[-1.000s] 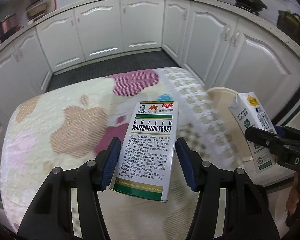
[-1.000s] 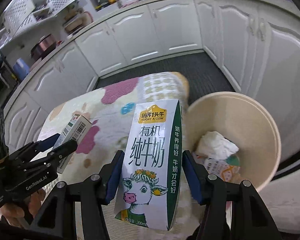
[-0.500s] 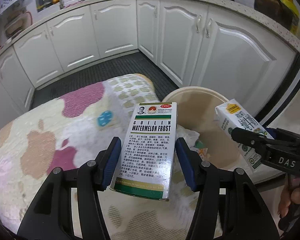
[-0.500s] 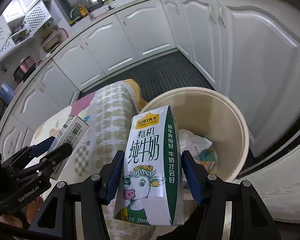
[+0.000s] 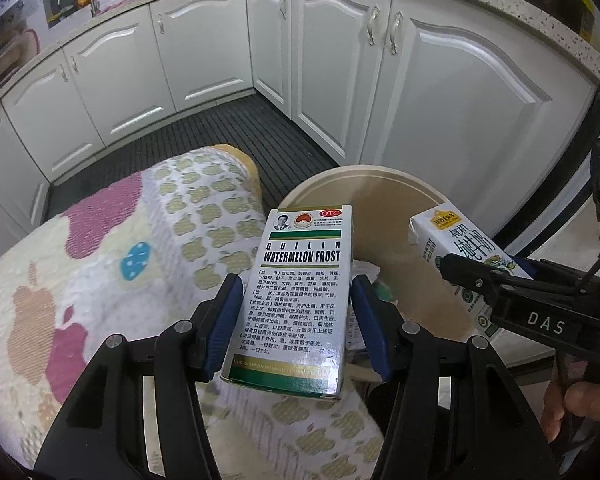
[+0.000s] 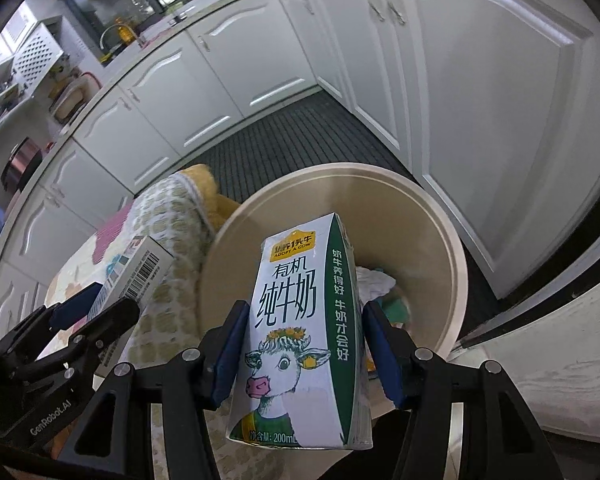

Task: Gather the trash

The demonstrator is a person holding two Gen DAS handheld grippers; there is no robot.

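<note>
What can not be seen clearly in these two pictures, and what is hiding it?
- Bottom of the round beige plastic bin: right wrist view, covered by the white-and-green milk carton in the right gripper.
- Trash in the bin: left wrist view, mostly behind the white-and-green medicine box in the left gripper.
- Medicine box: right wrist view, only one barcoded end shows.
- Floral tablecloth: near part cut off by the gripper arms.

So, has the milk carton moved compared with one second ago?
Yes. The milk carton has travelled from over the patterned cloth to over the bin.
</note>
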